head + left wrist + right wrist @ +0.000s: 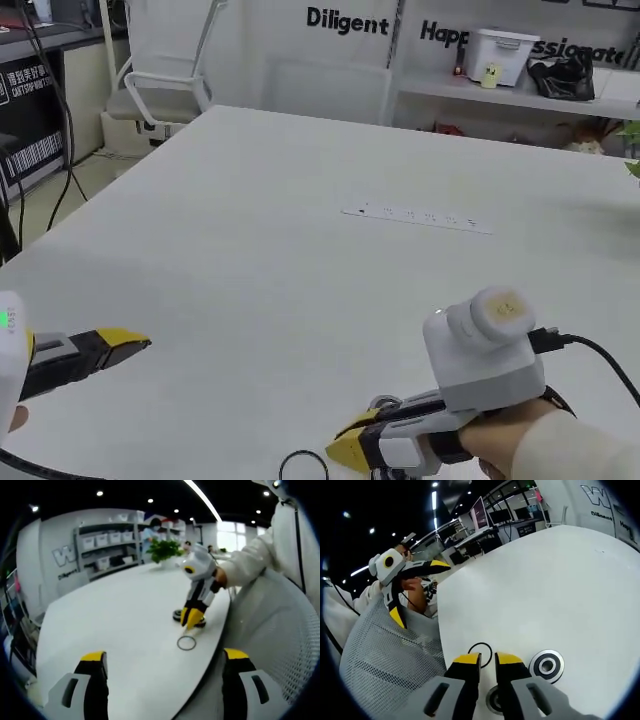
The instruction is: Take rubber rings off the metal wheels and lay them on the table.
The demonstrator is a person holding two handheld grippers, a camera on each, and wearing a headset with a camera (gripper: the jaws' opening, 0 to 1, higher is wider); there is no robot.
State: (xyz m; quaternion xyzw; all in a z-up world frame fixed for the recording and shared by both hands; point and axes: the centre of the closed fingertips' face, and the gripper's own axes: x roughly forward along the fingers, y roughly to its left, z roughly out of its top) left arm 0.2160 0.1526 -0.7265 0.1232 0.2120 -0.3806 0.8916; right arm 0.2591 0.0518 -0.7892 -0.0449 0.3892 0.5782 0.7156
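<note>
A thin black rubber ring [303, 454] lies flat on the white table [300, 250] near its front edge. My right gripper [345, 452] hovers just right of the ring, its yellow tips close together with nothing between them. Seen from that gripper, the ring [480, 644] lies just beyond the right gripper [487, 659]. One metal wheel [547, 666] sits to its right and another wheel [494, 700] lies under the jaws. My left gripper [165, 657] is off to the side with its jaws wide apart. It looks toward the ring [186, 643] and a wheel [177, 615].
A white power strip [415, 215] lies mid-table. A white office chair [170, 80] stands at the far left corner, and shelves with a white box [505, 55] stand behind. A mesh chair back [385, 660] is close to the table's front edge.
</note>
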